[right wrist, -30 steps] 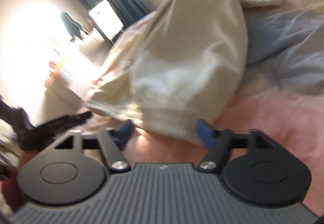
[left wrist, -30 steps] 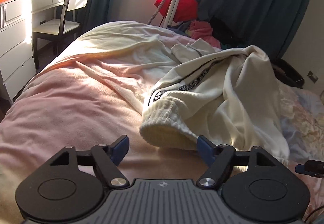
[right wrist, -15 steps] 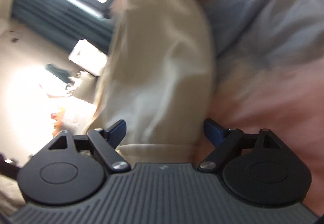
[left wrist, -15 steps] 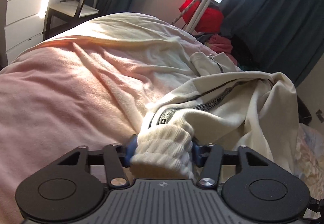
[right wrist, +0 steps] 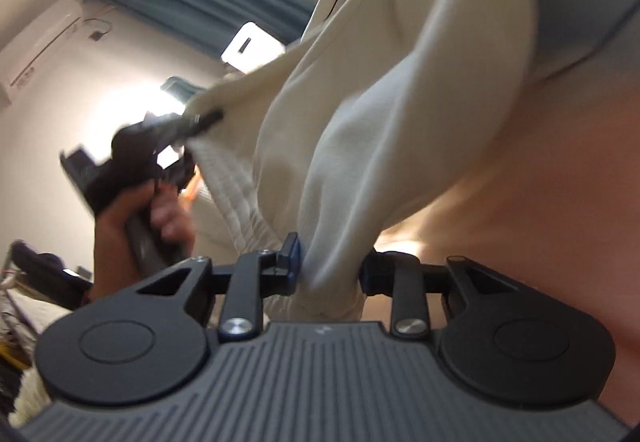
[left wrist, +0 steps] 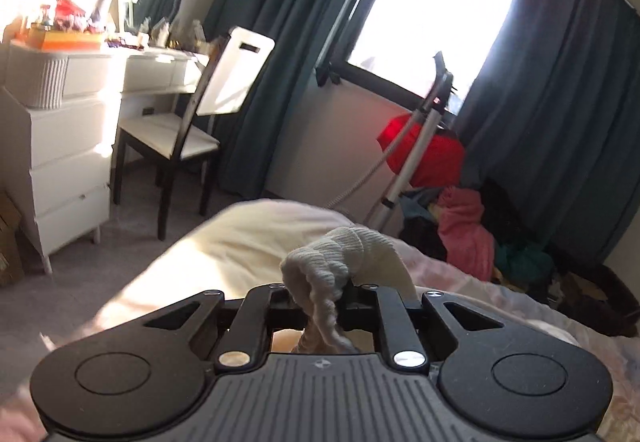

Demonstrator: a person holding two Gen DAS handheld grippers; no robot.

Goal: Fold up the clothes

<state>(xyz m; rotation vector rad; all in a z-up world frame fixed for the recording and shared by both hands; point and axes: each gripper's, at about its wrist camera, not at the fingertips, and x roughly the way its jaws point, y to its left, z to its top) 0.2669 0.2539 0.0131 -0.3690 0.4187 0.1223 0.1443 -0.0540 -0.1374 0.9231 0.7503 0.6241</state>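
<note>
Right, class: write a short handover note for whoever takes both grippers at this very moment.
Left gripper: shut on the ribbed cuff of the cream garment, held above the bed.
Right gripper: fingers closed on another bunched part of the cream garment; exactly which part cannot be told.
Garment hangs between the two grippers, over the pink bedding.
Done: both grips taken, garment raised.
Left: spread it flat, then make every fold.
</note>
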